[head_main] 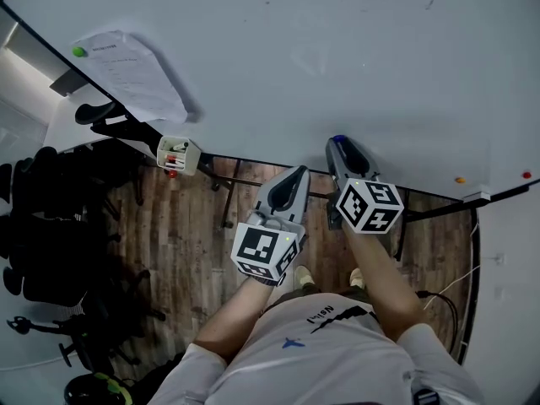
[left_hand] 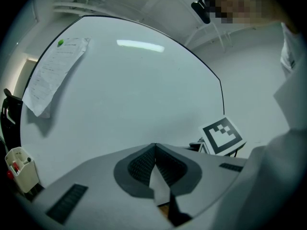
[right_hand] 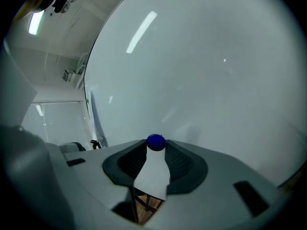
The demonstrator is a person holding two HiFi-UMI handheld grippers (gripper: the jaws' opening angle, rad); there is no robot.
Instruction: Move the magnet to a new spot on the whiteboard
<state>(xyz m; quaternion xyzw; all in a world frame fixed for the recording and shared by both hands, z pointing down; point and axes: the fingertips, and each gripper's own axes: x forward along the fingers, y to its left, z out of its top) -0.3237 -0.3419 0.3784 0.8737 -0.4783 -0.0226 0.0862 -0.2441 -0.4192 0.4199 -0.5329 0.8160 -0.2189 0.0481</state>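
Note:
A small blue magnet (head_main: pixel 338 139) (right_hand: pixel 155 142) is pinched at the tips of my right gripper (head_main: pixel 339 145) (right_hand: pixel 155 145), which is shut on it. The gripper points at the lower part of the whiteboard (head_main: pixel 337 49) (right_hand: pixel 206 80); I cannot tell whether the magnet touches the board. My left gripper (head_main: pixel 299 173) (left_hand: pixel 154 147) hangs lower and to the left, below the board's bottom edge. Its jaws are shut with nothing between them.
A green magnet (head_main: pixel 79 51) (left_hand: pixel 60 43) pins a sheet of paper (head_main: pixel 135 74) (left_hand: pixel 53 73) at the board's upper left. A marker holder (head_main: pixel 178 153) (left_hand: pixel 19 169) hangs at the bottom edge. Orange (head_main: pixel 460 180) and red (head_main: pixel 526 175) magnets sit at the lower right. Dark office chairs (head_main: pixel 51 226) stand on the left.

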